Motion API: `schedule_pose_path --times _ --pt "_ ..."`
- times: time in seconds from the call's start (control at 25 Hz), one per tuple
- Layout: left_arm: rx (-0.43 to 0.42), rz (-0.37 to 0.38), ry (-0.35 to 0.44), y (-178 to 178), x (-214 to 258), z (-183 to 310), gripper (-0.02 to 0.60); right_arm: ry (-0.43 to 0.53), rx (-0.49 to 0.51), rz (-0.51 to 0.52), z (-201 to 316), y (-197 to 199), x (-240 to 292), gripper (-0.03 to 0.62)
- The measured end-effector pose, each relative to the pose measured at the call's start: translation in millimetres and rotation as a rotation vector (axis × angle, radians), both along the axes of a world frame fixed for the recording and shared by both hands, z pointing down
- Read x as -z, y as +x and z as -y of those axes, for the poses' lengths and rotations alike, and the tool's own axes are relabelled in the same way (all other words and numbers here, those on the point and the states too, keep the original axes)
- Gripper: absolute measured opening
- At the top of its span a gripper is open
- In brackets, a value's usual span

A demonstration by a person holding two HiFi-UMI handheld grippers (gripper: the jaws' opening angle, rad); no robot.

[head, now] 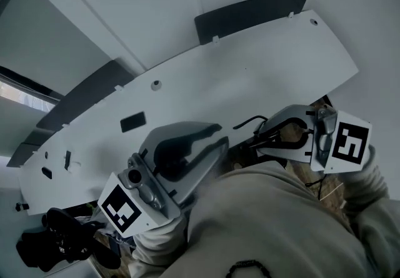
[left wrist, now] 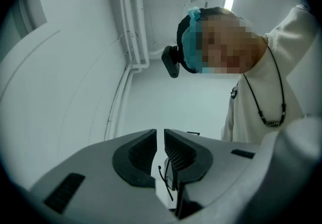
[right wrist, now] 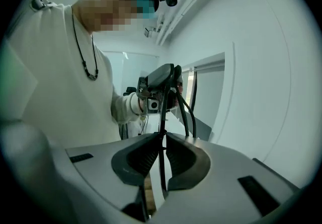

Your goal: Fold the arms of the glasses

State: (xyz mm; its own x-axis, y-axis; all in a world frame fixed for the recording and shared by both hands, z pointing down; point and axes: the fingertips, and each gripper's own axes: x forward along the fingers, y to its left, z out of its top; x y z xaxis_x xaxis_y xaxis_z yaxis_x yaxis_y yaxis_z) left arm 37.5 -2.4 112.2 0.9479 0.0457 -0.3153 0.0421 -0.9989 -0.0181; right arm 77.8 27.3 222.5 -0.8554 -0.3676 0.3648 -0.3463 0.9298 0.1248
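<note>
In the head view the black glasses point(head: 251, 125) hang between both grippers, close to my chest and above the white table's near edge. My right gripper point(head: 261, 137) is shut on the glasses point(right wrist: 162, 117), a thin black part of the frame pinched between its pads. From there the frame runs up to my left gripper point(right wrist: 158, 84), and two black arms point(right wrist: 187, 112) curve down beside it. My left gripper point(head: 215, 136) is nearly closed, with a thin dark part of the glasses point(left wrist: 170, 175) deep in the narrow gap behind the pads point(left wrist: 178, 150).
A long white table point(head: 250, 64) curves across the head view, with a small black block point(head: 132, 122) on it. A dark panel point(head: 250, 14) stands behind it. A black device point(head: 56, 242) lies at the lower left. My pale sleeves and chest fill the foreground.
</note>
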Motion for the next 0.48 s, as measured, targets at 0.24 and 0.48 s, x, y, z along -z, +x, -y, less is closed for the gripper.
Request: schedule_pose_path --times 0.24,0.48 --pt "0.112 0.086 -0.078 -14.6 -45.7 13.4 0.006 -0.031 -0.023 -0.114 9.9 7.8 -25.0 0.061" --pt "0.215 0.232 -0.123 -22.9 -103.9 17.1 0.006 -0.062 -0.005 -0.172 32.3 7.1 -55.5 0.061"
